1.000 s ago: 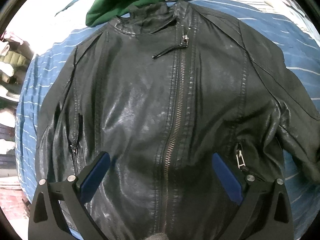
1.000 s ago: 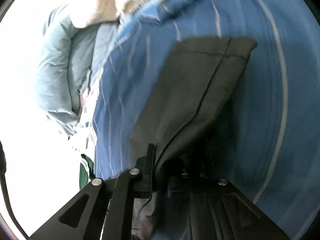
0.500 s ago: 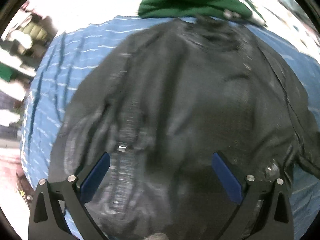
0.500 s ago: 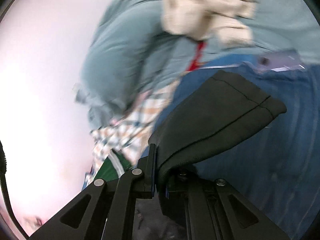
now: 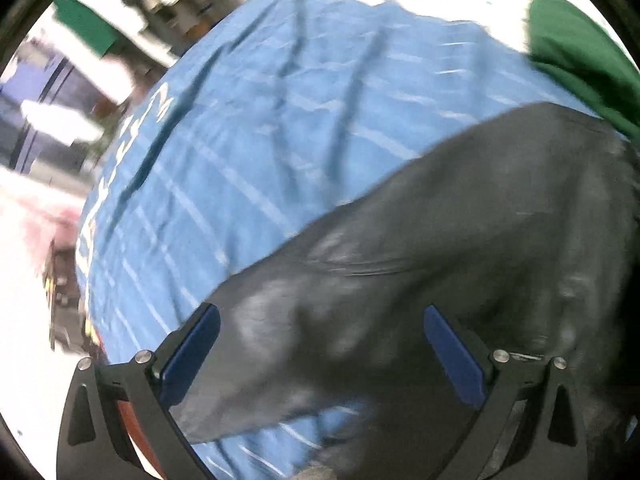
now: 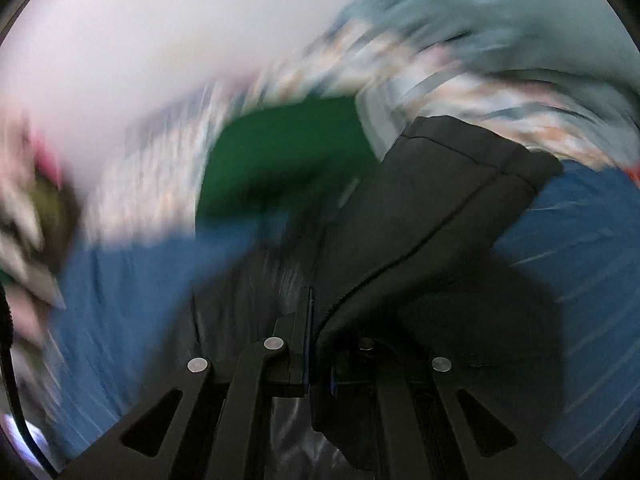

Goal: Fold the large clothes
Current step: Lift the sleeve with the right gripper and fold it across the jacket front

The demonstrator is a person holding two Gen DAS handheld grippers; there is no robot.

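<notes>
A black leather jacket [image 5: 460, 248] lies spread on a blue striped bed cover [image 5: 248, 152]. In the left wrist view my left gripper [image 5: 320, 344] hovers open above the jacket's left edge, and its blue pads [image 5: 192, 352] hold nothing. In the right wrist view my right gripper [image 6: 318, 344] is shut on the jacket's black sleeve [image 6: 448, 208]. The sleeve cuff sticks up past the jaws and hangs over the jacket body. Both views are blurred by motion.
A green garment [image 5: 580, 60] lies at the head of the jacket, also seen as a green garment [image 6: 284, 152] in the right view. A checked cloth [image 6: 460, 76] and a pale blue padded coat [image 6: 500, 4] are heaped beyond. Cluttered room shelves [image 5: 100, 40] show past the bed's left side.
My left gripper swept to the left across the jacket front to its edge and rolled. My right gripper swung round with the sleeve, so the green garment and jacket body now lie in front.
</notes>
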